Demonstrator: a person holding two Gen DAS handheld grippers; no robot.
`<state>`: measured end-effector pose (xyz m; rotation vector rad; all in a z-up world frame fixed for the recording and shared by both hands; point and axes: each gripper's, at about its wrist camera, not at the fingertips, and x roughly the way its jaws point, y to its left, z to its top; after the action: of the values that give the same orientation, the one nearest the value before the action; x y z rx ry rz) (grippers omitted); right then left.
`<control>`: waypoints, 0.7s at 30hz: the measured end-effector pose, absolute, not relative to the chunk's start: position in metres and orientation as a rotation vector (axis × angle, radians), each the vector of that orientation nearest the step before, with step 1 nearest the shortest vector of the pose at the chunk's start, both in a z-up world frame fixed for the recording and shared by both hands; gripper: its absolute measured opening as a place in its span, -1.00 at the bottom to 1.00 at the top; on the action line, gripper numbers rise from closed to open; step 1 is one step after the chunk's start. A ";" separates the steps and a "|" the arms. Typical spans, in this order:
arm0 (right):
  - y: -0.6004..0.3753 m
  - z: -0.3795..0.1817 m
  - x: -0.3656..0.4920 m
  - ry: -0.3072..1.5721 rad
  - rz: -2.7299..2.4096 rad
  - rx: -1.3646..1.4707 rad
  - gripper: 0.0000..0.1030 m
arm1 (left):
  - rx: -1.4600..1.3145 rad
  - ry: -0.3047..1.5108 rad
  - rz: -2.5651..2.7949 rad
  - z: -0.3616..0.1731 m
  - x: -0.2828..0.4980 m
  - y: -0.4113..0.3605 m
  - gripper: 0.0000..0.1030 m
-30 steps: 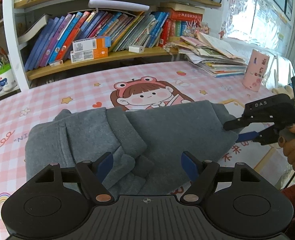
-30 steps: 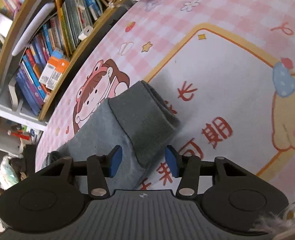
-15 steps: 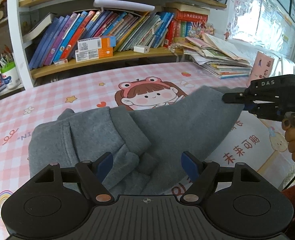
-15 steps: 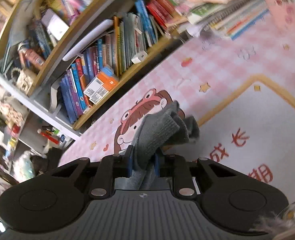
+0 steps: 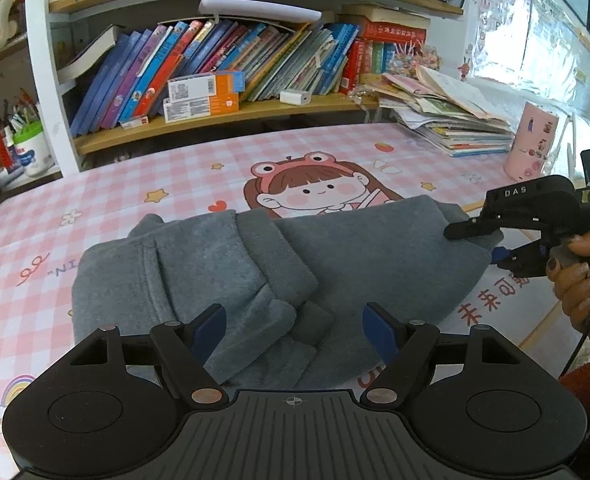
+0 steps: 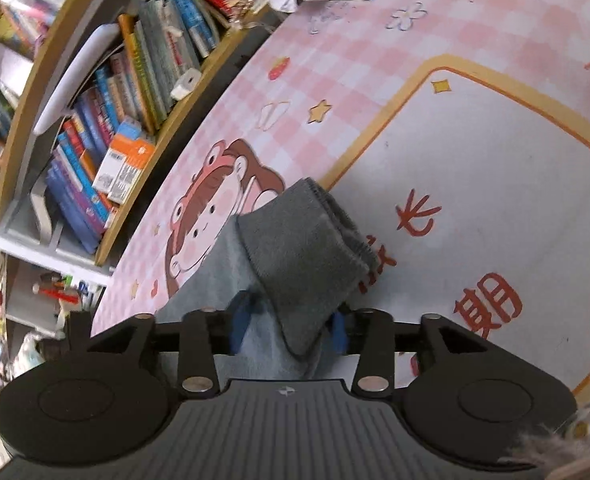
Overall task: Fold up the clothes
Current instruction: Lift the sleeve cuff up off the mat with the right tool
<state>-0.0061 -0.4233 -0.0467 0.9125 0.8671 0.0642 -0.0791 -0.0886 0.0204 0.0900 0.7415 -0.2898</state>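
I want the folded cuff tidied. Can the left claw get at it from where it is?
Probably yes. The left claw is open and the folded cuff of the grey sweatshirt lies just ahead, with nothing between.

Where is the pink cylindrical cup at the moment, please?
In the left wrist view, the pink cup stands upright at the table's far right, beside the pile of papers.

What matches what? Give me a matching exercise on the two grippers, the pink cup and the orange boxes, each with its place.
1 left gripper
2 right gripper
3 pink cup
4 orange boxes

A on the shelf, in front of the books
B open, astride the grey garment's ribbed end
C on the table, beside the paper stack
D open, above the garment's near edge

Pairs: 1-D, 2-B, 3-C, 4-A
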 end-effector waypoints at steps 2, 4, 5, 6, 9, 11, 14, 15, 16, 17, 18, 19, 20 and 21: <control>-0.427 -0.050 -0.004 0.853 0.064 0.943 -0.21 | 0.089 0.743 -0.276 0.020 -0.080 -0.087 0.53; -0.428 -0.052 -0.002 0.842 0.066 0.957 -0.21 | 0.083 0.742 -0.260 0.020 -0.081 -0.085 0.59; -0.428 -0.052 -0.002 0.838 0.065 0.955 -0.26 | 0.078 0.741 -0.253 0.020 -0.081 -0.083 0.60; -0.428 -0.052 -0.002 0.838 0.061 0.948 -0.32 | 0.074 0.741 -0.248 0.021 -0.081 -0.082 0.60; -0.429 -0.053 -0.003 0.837 0.048 0.930 -0.63 | 0.061 0.747 -0.241 0.020 -0.081 -0.082 0.60; -0.432 -0.051 -0.006 0.823 0.049 0.935 -0.73 | 0.055 0.750 -0.242 0.019 -0.081 -0.082 0.61; -0.435 -0.045 -0.013 0.805 0.034 0.908 -0.80 | 0.056 0.746 -0.261 0.018 -0.079 -0.085 0.61; -0.437 -0.044 -0.016 0.803 0.034 0.907 -0.80 | 0.056 0.745 -0.267 0.018 -0.079 -0.086 0.61; -0.438 -0.042 -0.018 0.800 0.032 0.904 -0.80 | 0.057 0.744 -0.274 0.017 -0.079 -0.086 0.61; -0.440 -0.041 -0.021 0.796 0.027 0.896 -0.80 | 0.057 0.743 -0.280 0.017 -0.078 -0.087 0.61; -0.441 -0.040 -0.023 0.794 0.021 0.891 -0.80 | 0.057 0.742 -0.287 0.017 -0.078 -0.088 0.61; -0.442 -0.038 -0.026 0.791 0.016 0.890 -0.80 | 0.058 0.741 -0.293 0.016 -0.077 -0.089 0.61; -0.443 -0.037 -0.028 0.789 0.014 0.889 -0.80 | 0.058 0.740 -0.299 0.016 -0.077 -0.090 0.61; -0.444 -0.036 -0.030 0.785 0.015 0.890 -0.80 | 0.058 0.738 -0.306 0.016 -0.076 -0.091 0.61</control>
<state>-0.0301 -0.4436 -0.0359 0.8898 0.7847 0.0152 -0.0764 -0.0907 0.0157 0.0582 0.7384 -0.3058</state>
